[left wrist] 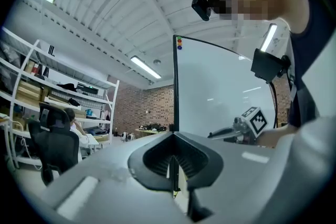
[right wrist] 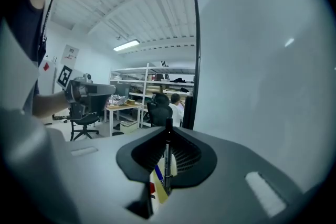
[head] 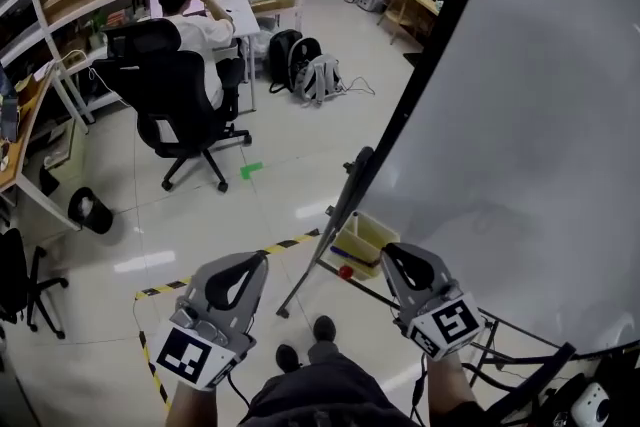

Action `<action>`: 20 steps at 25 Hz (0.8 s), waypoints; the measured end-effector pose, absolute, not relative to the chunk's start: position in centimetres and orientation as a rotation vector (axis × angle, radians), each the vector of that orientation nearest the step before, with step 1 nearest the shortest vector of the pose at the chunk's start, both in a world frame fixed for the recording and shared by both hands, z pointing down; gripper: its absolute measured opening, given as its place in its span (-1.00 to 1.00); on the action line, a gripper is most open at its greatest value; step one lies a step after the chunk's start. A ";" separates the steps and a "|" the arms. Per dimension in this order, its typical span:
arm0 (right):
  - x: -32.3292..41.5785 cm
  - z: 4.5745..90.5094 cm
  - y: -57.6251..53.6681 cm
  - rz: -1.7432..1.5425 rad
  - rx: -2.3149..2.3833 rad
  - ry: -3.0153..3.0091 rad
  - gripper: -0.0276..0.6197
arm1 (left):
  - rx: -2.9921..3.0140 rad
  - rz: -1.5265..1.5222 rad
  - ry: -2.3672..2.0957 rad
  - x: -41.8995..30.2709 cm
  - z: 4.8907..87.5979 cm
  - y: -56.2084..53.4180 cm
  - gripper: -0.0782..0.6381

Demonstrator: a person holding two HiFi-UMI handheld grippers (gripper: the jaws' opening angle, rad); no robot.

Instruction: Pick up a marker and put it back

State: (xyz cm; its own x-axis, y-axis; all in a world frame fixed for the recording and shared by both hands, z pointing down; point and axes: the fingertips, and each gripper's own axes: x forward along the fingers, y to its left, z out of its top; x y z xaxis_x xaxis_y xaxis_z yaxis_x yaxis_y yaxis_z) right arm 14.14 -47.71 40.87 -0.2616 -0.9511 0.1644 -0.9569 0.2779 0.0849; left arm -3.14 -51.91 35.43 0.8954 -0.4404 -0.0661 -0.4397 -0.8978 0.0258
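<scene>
My right gripper [right wrist: 167, 157] is shut on a thin black marker [right wrist: 168, 149] that stands upright between its jaws, its tip poking out past them. Below those jaws shows the yellow marker tray [right wrist: 161, 192] with a blue marker [right wrist: 157, 176] in it. In the head view the right gripper [head: 392, 253] hangs just right of that tray [head: 366, 237], which is fixed at the foot of the whiteboard [head: 530, 145]; a red marker cap [head: 345, 271] lies at its near end. My left gripper [head: 258, 261] is held left of the tray, jaws together with nothing in them [left wrist: 173, 165].
The whiteboard's stand leg [head: 315, 255] slants down to the floor between the grippers. Yellow-black tape [head: 290, 241] crosses the floor. Farther off a person sits in a black office chair [head: 170, 90] at a desk, with backpacks [head: 305, 67] and a black bin [head: 90, 211] nearby.
</scene>
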 end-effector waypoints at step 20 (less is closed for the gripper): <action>15.2 49.2 -47.4 0.222 1.787 -2.251 -0.82 | 3.004 0.076 -0.602 0.8 39.6 -53.4 -0.77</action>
